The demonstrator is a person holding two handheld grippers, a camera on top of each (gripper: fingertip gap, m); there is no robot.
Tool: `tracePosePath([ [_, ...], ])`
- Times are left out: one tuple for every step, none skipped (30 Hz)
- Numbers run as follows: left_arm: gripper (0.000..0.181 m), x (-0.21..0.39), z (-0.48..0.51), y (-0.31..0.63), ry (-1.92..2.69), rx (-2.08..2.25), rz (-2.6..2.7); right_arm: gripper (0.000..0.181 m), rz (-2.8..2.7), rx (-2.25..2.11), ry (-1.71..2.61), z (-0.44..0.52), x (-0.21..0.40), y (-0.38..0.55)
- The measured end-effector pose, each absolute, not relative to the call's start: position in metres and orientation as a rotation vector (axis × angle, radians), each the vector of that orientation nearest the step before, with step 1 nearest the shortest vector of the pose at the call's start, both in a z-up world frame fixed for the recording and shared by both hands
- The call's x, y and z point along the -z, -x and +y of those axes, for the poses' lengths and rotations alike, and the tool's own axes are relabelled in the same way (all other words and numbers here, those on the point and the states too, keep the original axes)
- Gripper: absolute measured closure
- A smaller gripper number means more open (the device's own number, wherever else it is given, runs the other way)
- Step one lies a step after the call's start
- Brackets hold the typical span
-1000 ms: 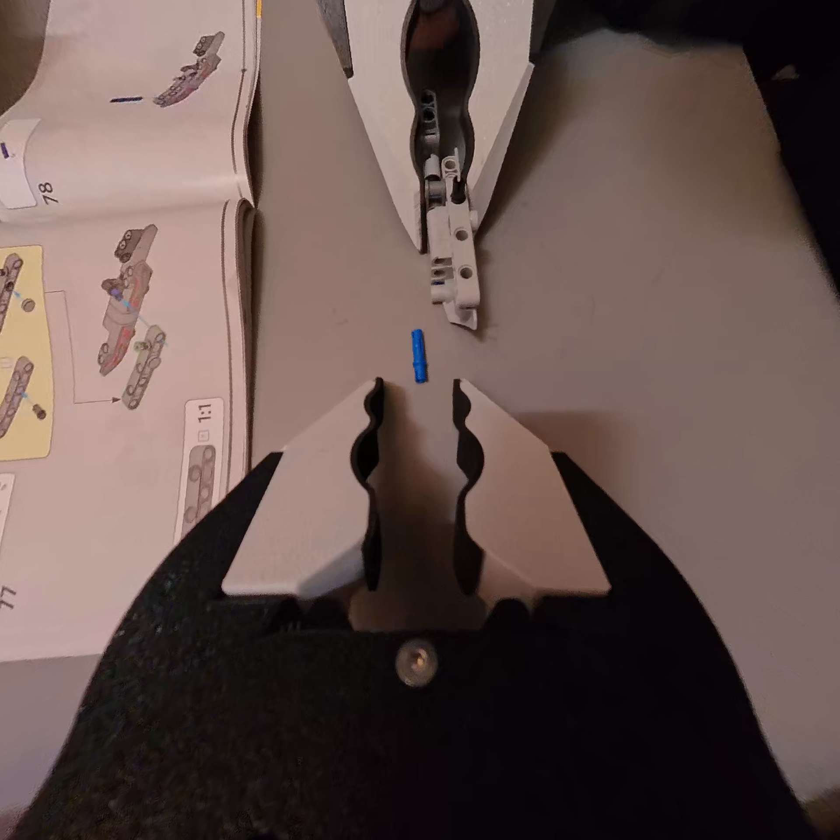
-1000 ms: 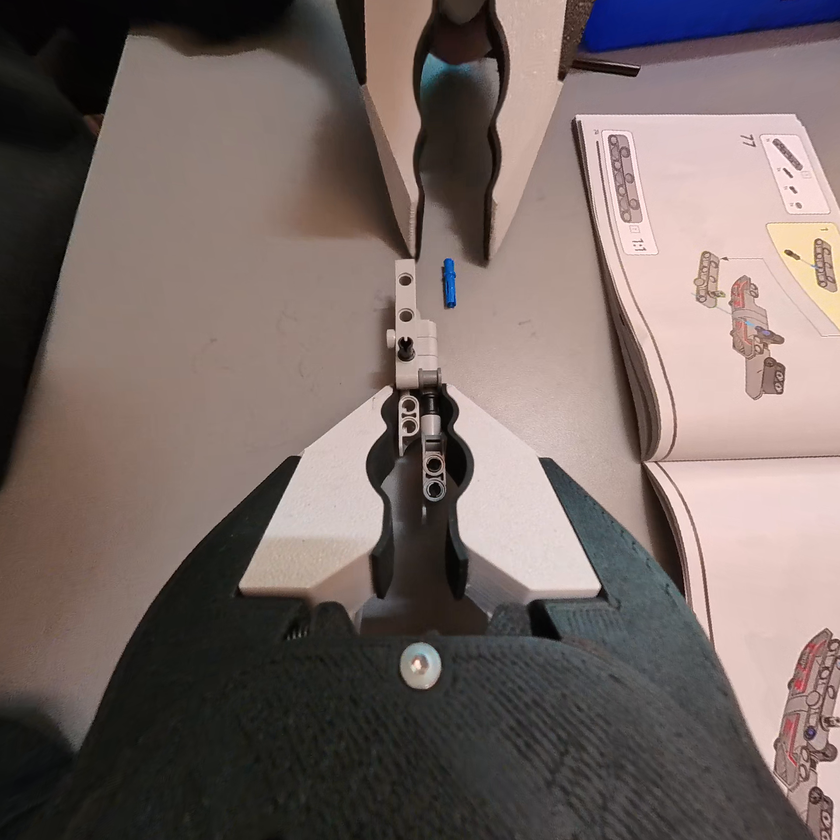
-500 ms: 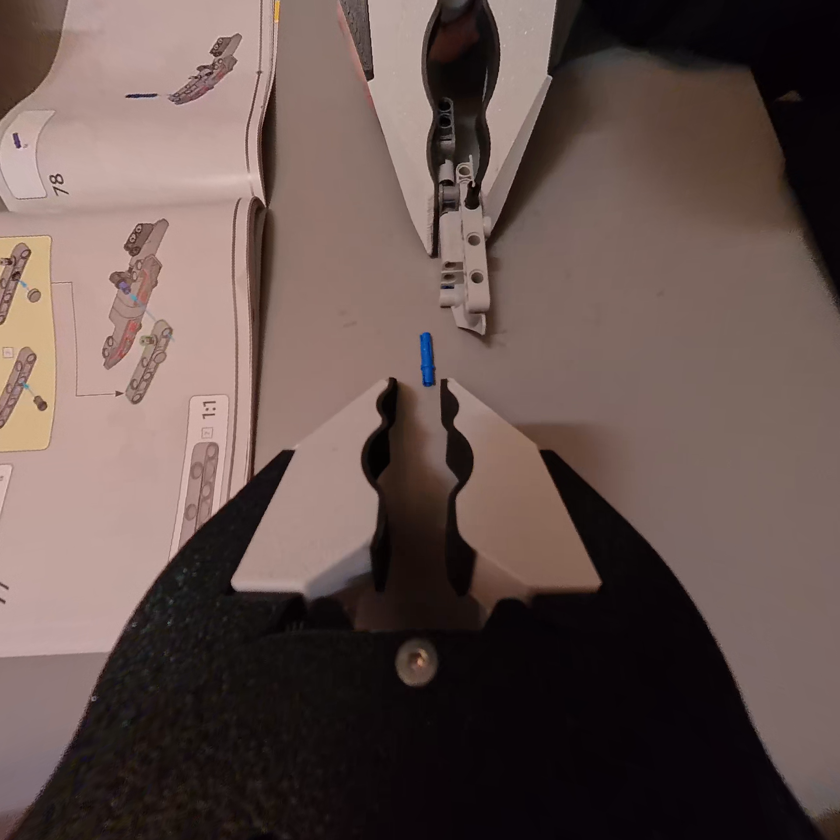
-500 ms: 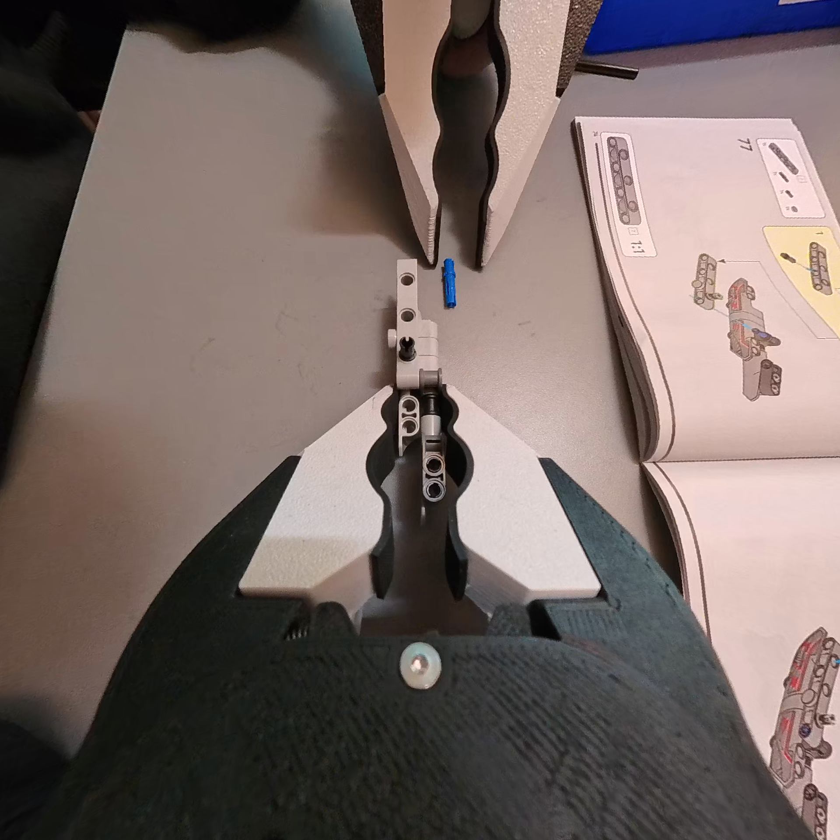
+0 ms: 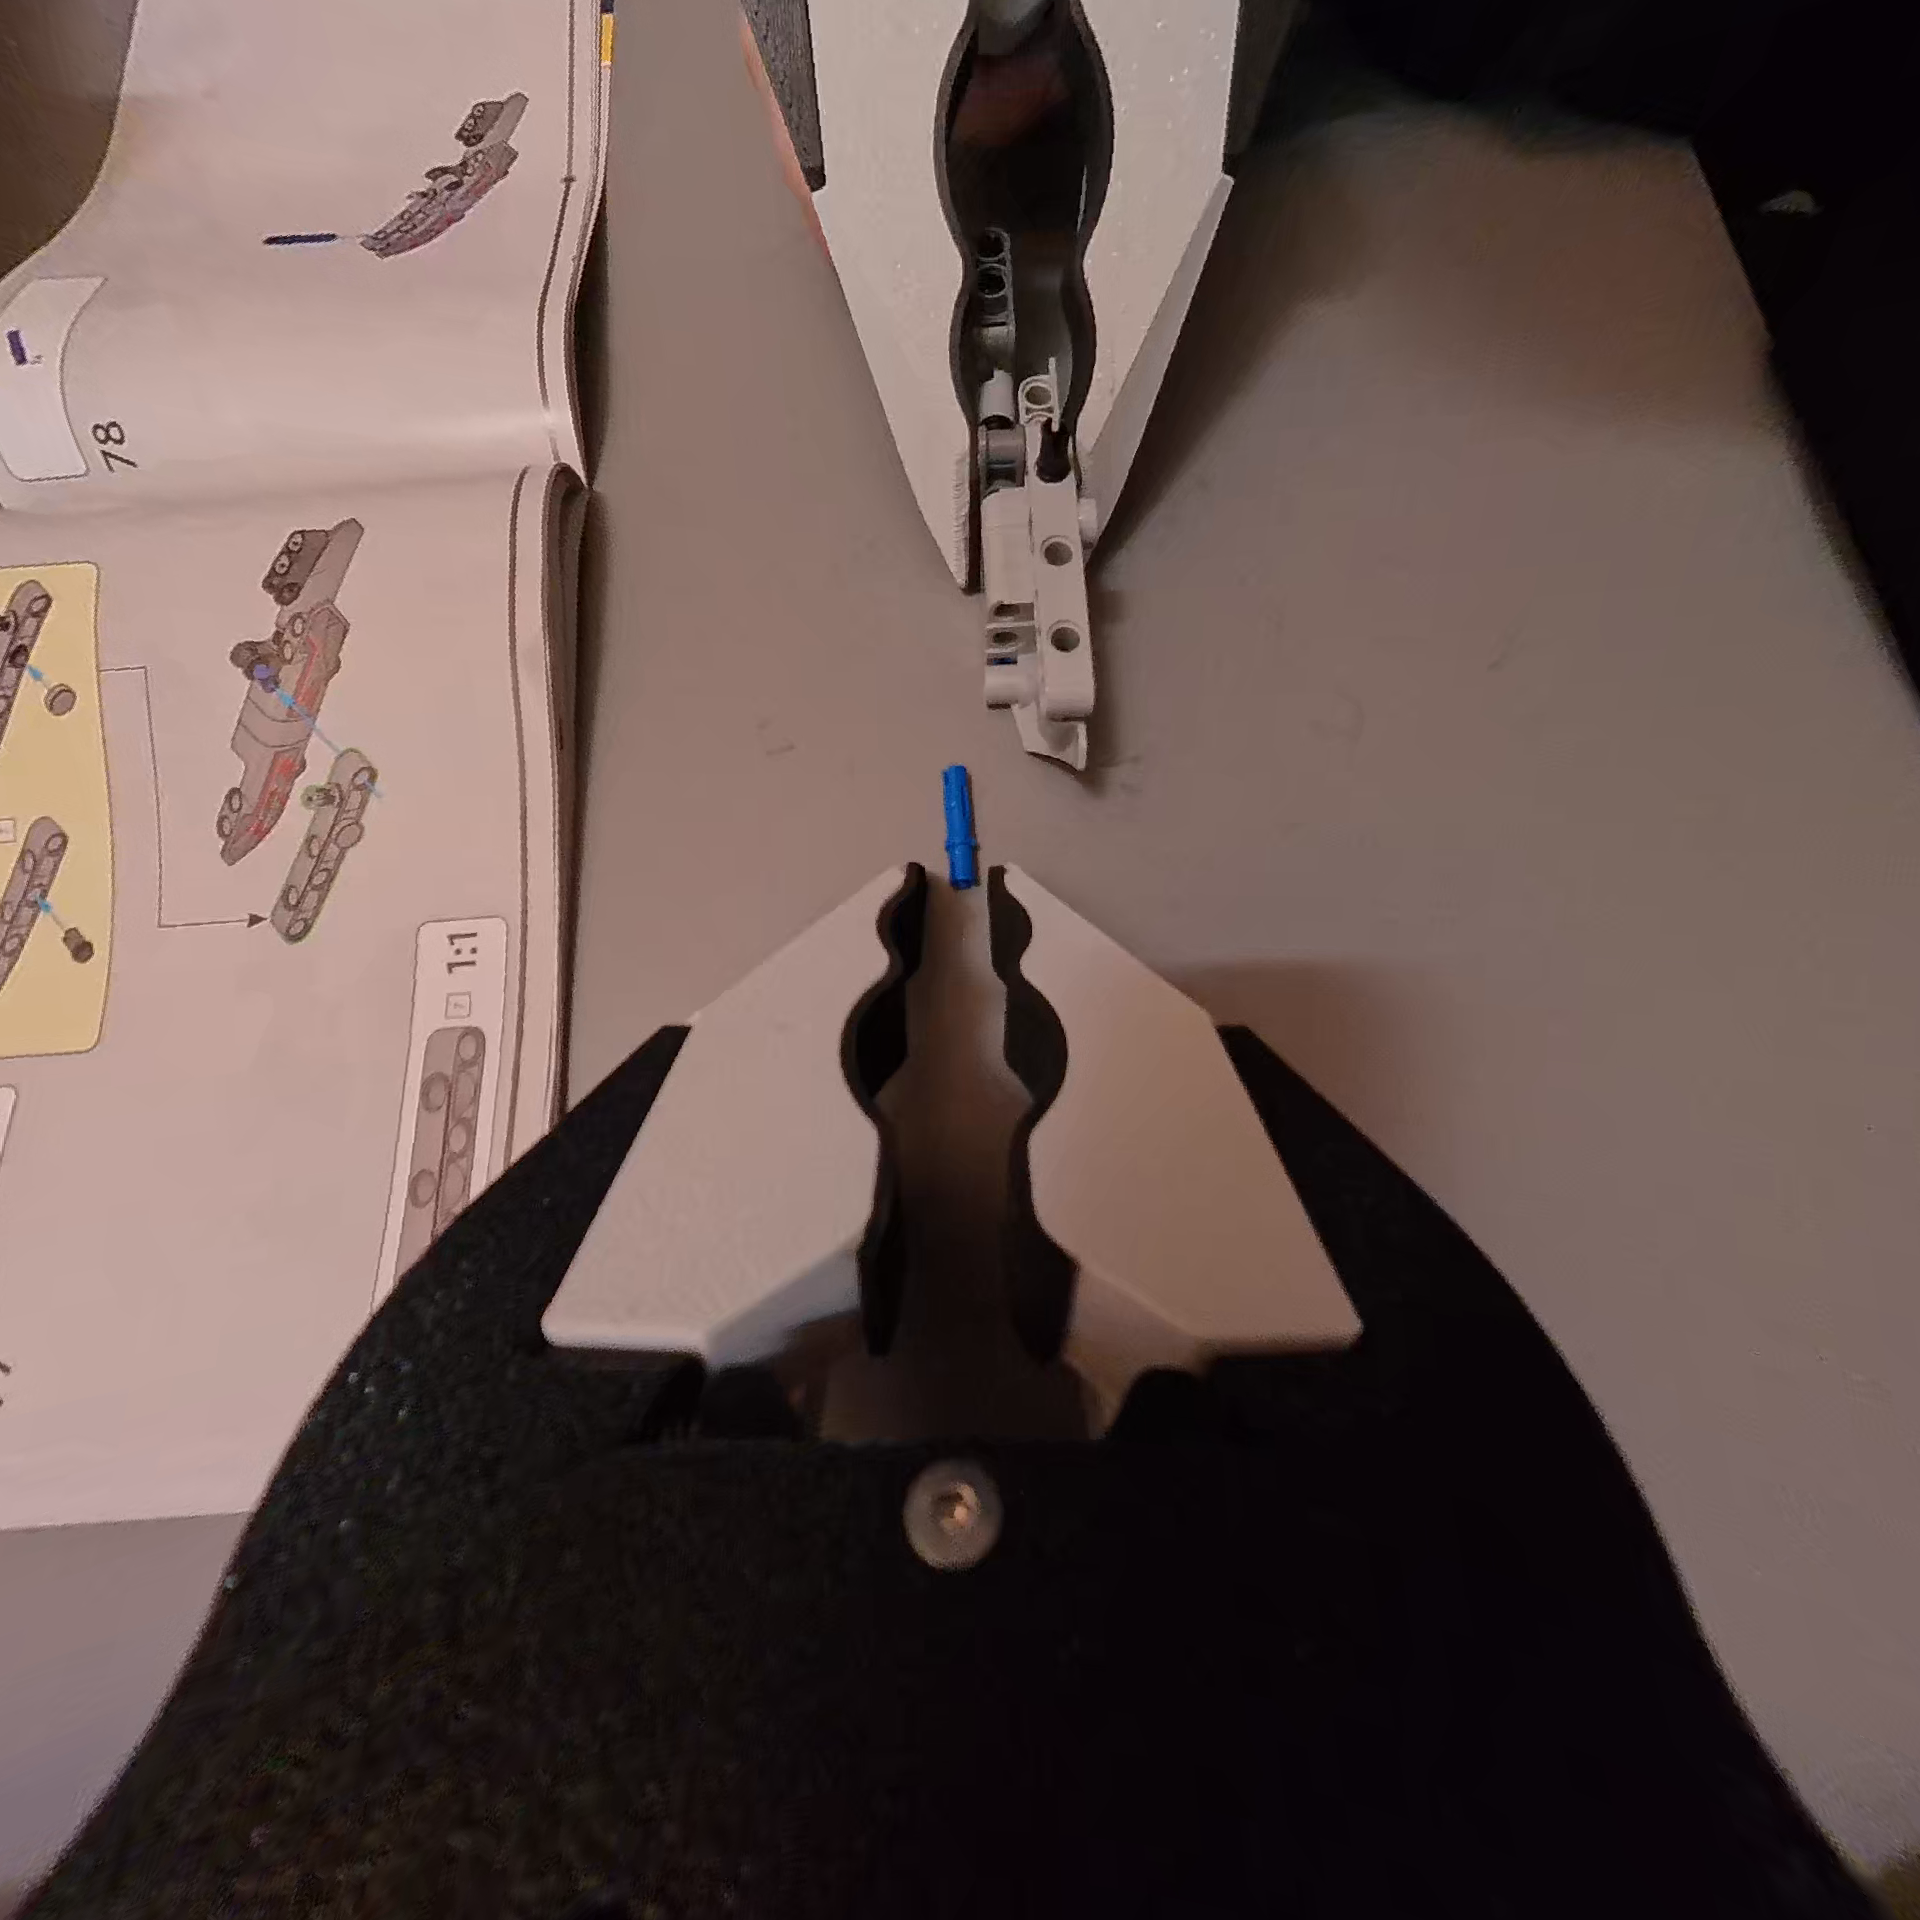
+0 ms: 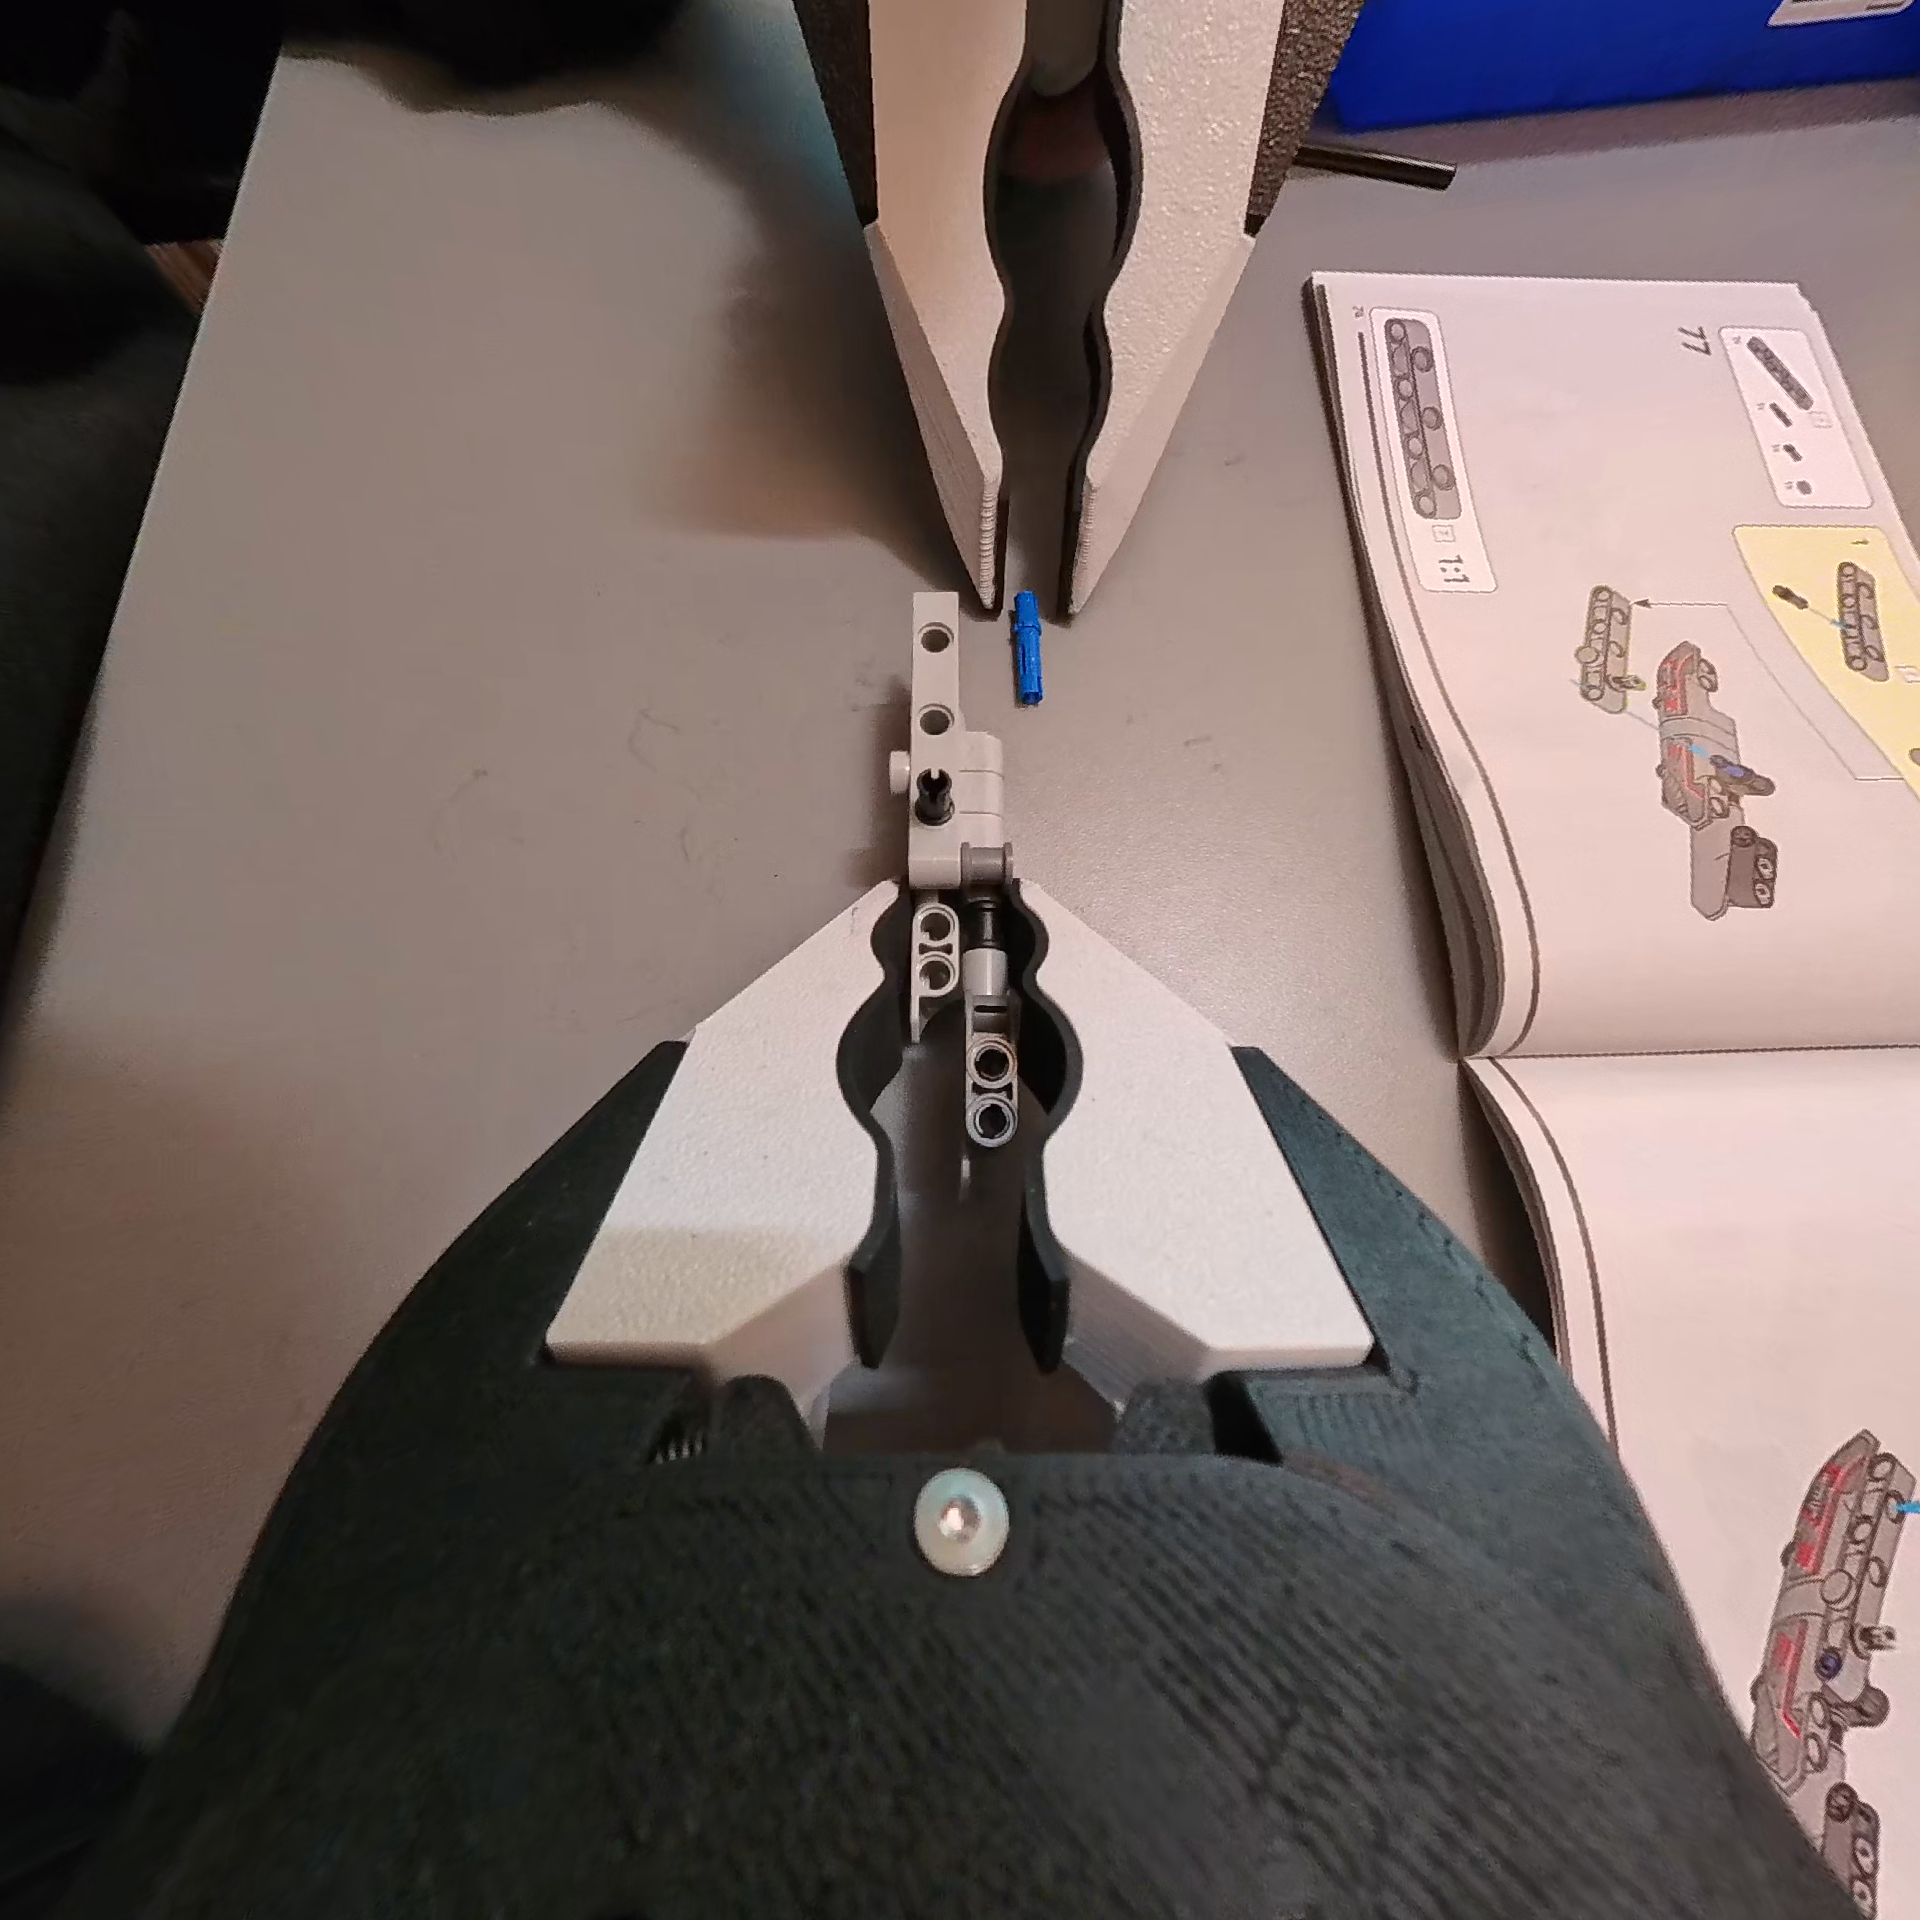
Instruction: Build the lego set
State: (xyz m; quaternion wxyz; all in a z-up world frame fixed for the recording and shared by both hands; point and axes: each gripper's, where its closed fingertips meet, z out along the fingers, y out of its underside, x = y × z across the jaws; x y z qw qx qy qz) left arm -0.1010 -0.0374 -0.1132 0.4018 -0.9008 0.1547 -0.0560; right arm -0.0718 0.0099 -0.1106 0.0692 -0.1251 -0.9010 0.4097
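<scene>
A small blue pin [image 5: 958,826] lies on the grey table. My left gripper [image 5: 956,881] is low over the table, its jaws a narrow gap apart on either side of the pin's near end, with a sliver of table showing on each side. My right gripper [image 6: 958,888] is shut on a light grey Technic assembly [image 6: 951,769], which sticks out forward toward the pin and rests on or just above the table. In the right wrist view, the left gripper [image 6: 1027,605] points at me with the pin [image 6: 1027,649] at its tips. The assembly also shows in the left wrist view [image 5: 1044,634].
An open instruction booklet [image 5: 260,727] lies left of the left gripper; in the right wrist view it [image 6: 1662,727] is on the right. A blue box [image 6: 1610,52] and a thin black rod [image 6: 1371,161] sit at the far right. The table edge [image 6: 208,364] drops off into dark. Some 7 cm of space lies between my two pairs of fingers.
My left gripper's jaws have narrowed and slid forward until they flank the near end of the blue pin. My right gripper and the grey assembly have stayed put.
</scene>
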Motion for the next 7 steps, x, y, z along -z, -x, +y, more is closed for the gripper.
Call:
tracePosePath([
  [0.172,0.1132,-0.0372,0.1011,2.277,0.14,0.39,0.167,-2.713,-1.234,0.377,0.0099,0.1106,0.0718],
  [0.171,0.1132,-0.0371,0.1015,2.277,0.139,0.388,0.167,-2.713,-1.234,0.377,0.0099,0.1106,0.0718],
  [0.17,0.1132,-0.0371,0.1017,2.277,0.139,0.385,0.167,-2.712,-1.233,0.377,0.0099,0.1106,0.0718],
  [0.169,0.1132,-0.0369,0.1021,2.278,0.138,0.382,0.167,-2.713,-1.234,0.377,0.0099,0.1106,0.0718],
  [0.168,0.1132,-0.0368,0.1028,2.278,0.136,0.376,0.167,-2.712,-1.233,0.377,0.0099,0.1106,0.0718],
  [0.167,0.1131,-0.0366,0.1036,2.279,0.133,0.369,0.167,-2.712,-1.233,0.376,0.0098,0.1106,0.0718],
  [0.162,0.113,-0.0364,0.1042,2.279,0.13,0.364,0.167,-2.712,-1.233,0.376,0.0099,0.1106,0.0718],
])
